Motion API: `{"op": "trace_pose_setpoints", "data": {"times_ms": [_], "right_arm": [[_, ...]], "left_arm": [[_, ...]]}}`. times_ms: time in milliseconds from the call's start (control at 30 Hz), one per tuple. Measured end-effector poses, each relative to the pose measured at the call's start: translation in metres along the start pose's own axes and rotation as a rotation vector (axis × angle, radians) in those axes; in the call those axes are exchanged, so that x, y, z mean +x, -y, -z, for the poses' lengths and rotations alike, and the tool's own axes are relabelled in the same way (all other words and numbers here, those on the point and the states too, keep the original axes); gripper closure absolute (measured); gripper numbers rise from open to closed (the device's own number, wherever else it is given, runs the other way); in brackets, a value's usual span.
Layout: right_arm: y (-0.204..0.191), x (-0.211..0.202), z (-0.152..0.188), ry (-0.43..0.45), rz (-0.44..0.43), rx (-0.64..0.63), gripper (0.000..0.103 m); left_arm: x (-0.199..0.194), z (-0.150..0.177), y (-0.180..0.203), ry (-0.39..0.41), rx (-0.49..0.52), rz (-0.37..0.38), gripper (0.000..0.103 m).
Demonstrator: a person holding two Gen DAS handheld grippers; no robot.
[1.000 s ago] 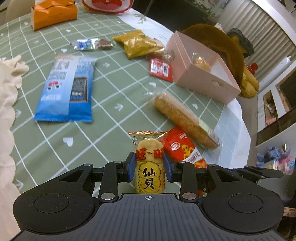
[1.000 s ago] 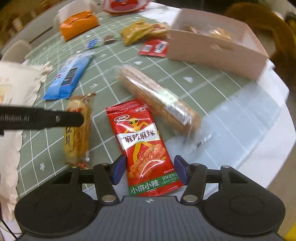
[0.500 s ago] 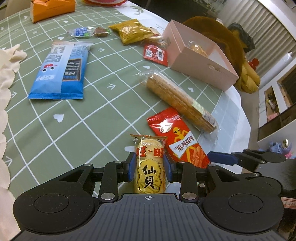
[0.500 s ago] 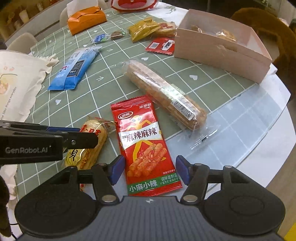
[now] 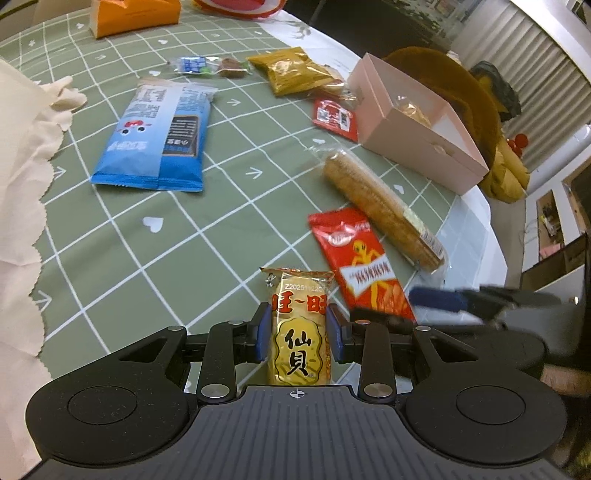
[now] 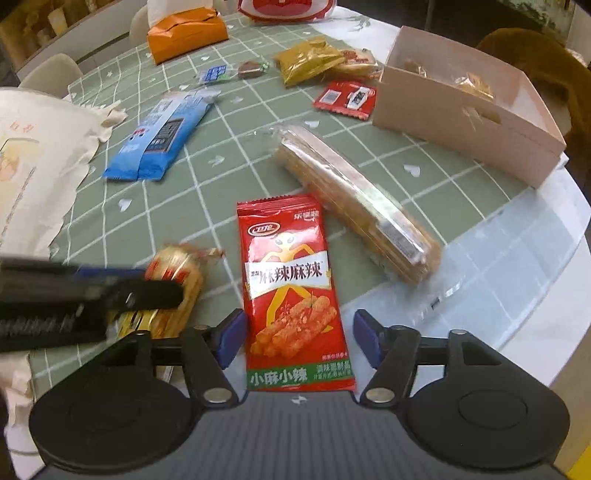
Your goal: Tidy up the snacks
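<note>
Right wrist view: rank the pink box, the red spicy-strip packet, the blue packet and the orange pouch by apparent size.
1. pink box
2. red spicy-strip packet, though nearness to the camera inflates it
3. blue packet and orange pouch: look alike, unranked

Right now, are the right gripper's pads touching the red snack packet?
Apart. In the right wrist view the right gripper straddles the red snack packet, its jaws opening, with green tablecloth showing between each blue pad and the packet's edges.

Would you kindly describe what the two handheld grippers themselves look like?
Both the left gripper and the right gripper are matte black, with blue pads on the fingers, silver rivets on the linkage bars, two round discs flanking a ribbed grey centre plate, and a small crosshair mark.
</note>
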State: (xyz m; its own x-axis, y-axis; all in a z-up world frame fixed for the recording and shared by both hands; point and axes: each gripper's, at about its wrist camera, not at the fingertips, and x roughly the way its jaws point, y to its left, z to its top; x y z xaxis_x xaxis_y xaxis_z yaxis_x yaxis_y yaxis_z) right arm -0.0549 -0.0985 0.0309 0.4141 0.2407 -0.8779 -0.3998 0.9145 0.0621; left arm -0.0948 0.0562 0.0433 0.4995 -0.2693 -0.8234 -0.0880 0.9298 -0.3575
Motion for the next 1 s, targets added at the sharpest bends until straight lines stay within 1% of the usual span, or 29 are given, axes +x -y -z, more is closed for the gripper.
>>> {"op": "trace_pose_setpoints", "data": {"times_ms": [133,167,200,233,267,367,433,500,600,700,767,833,1000], "right_arm": [[-0.003,0.005,-0.005,0.022,0.015,-0.014,0.035],[-0.003,0.005,-0.005,0.024,0.020,-0.017,0.037],[-0.003,0.005,-0.005,0.025,0.024,-0.018,0.039],[-0.002,0.003,-0.004,0.028,0.028,-0.020,0.047],[-0.001,0.000,-0.003,0.028,0.027,-0.017,0.050],[0.009,-0.009,0.000,0.024,0.010,0.014,0.055],[0.017,-0.016,0.003,0.020,0.004,0.047,0.055],[0.026,-0.020,0.007,-0.005,0.005,0.106,0.055],[0.033,-0.022,0.015,-0.033,-0.020,0.169,0.055],[0.025,-0.022,0.023,-0.039,-0.020,0.137,0.053],[0.022,-0.020,0.025,-0.042,-0.018,0.115,0.051],[0.020,-0.017,0.024,-0.040,-0.009,0.103,0.046],[0.020,-0.012,0.016,-0.020,0.001,0.066,0.043]], "left_arm": [[-0.002,0.002,-0.002,0.000,-0.003,0.003,0.067],[-0.002,0.003,-0.002,0.000,-0.002,0.004,0.067],[-0.002,0.003,-0.002,-0.001,-0.001,0.007,0.067],[-0.002,0.004,-0.001,-0.003,0.002,0.010,0.067],[-0.002,0.004,0.000,-0.005,0.004,0.012,0.067],[0.000,0.006,0.003,-0.012,0.012,0.024,0.067],[0.001,0.006,0.006,-0.017,0.018,0.032,0.067],[0.004,0.006,0.009,-0.021,0.024,0.037,0.067],[0.006,0.005,0.014,-0.024,0.034,0.045,0.067],[0.007,0.003,0.019,-0.026,0.047,0.050,0.067],[0.008,0.003,0.020,-0.028,0.052,0.054,0.067],[0.007,0.005,0.019,-0.029,0.051,0.052,0.067],[0.007,0.006,0.013,-0.037,0.040,0.036,0.067]]}}
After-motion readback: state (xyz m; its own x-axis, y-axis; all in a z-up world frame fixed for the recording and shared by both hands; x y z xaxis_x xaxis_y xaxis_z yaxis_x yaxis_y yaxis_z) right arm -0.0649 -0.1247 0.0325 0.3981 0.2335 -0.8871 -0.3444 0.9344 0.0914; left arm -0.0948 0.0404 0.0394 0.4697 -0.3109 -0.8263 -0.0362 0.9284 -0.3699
